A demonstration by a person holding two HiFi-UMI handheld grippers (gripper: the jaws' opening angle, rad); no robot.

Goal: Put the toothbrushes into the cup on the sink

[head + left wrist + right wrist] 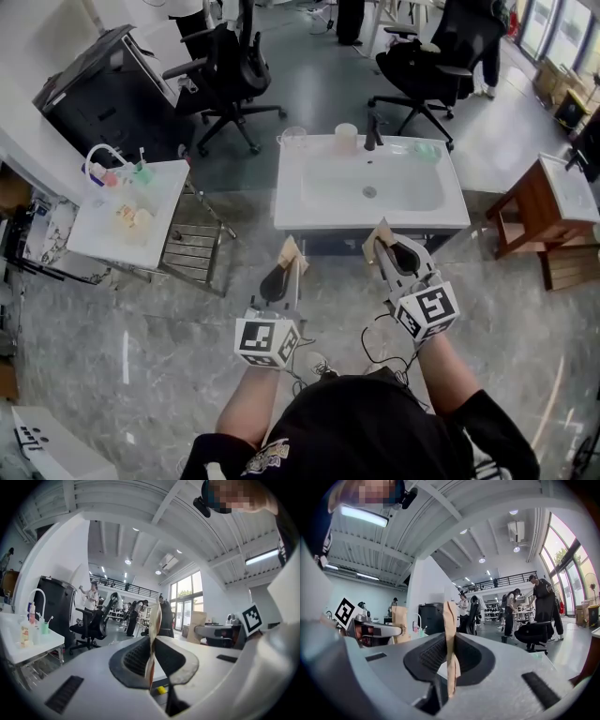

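Observation:
The white sink (370, 217) stands ahead of me with a clear cup (293, 138) and a beige cup (346, 137) on its back rim beside the dark faucet (374, 131). A green cup (142, 172) with thin sticks in it, probably toothbrushes, sits on the small white table (103, 239) to the left. My left gripper (291, 251) (157, 616) and right gripper (382, 234) (450, 616) hover side by side just short of the sink's front edge. Both are shut, tan pads pressed flat together with nothing between them.
The small table also carries a pink bottle (111, 176) and a white looped tap (94, 157). A wire rack (192, 246) stands between table and sink. A wooden stand (539, 211) is to the right, office chairs (230, 70) and people beyond.

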